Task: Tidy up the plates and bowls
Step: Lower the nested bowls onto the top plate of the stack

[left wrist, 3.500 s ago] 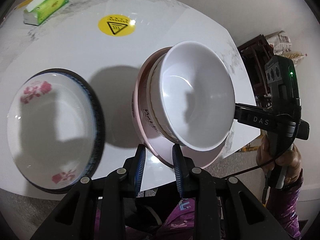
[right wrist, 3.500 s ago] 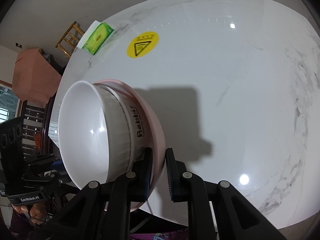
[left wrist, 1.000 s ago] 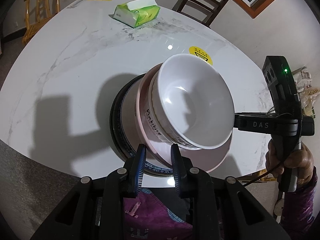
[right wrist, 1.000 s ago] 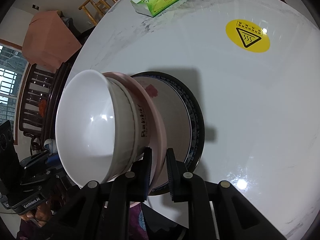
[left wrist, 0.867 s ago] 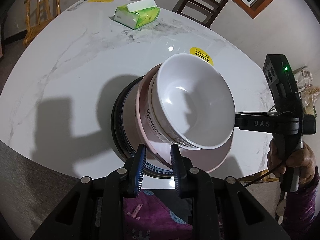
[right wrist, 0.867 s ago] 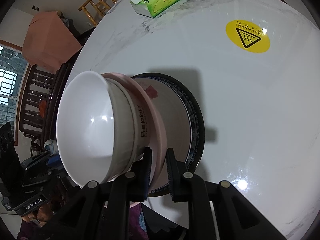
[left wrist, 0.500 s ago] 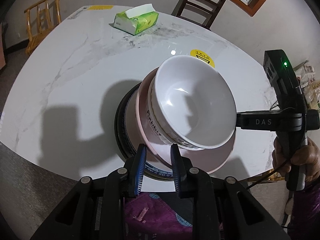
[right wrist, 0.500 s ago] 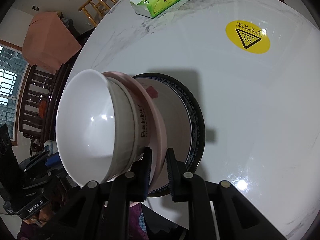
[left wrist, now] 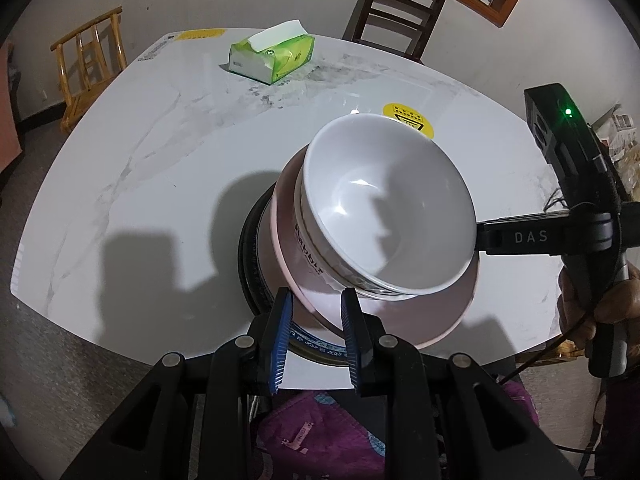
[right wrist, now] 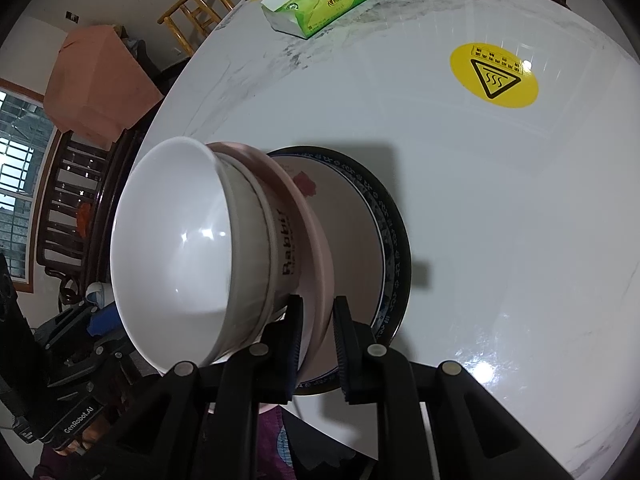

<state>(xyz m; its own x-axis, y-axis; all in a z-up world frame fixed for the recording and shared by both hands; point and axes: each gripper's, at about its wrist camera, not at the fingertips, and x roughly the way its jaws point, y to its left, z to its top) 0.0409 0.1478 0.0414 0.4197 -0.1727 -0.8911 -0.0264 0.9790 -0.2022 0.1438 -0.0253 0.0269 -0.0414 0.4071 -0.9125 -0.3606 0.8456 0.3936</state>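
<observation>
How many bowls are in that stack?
2: a white bowl on top, nested in a "Rabbit" bowl, both on the pink plate. More could be hidden inside.

Our left gripper [left wrist: 316, 336] black with blue ribbed pads and silver screws, our right gripper [right wrist: 318, 338] black-padded, "DAS" lettering and a green light at the frame's right, purple clothing below.

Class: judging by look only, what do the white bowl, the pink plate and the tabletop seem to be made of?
White bowl: likely glazed ceramic or melamine; smooth and glossy with sharp highlights.
Pink plate: same family, softer satin sheen.
Tabletop: polished marble or marble-look slab; grey veins, mirror-like reflections.
</observation>
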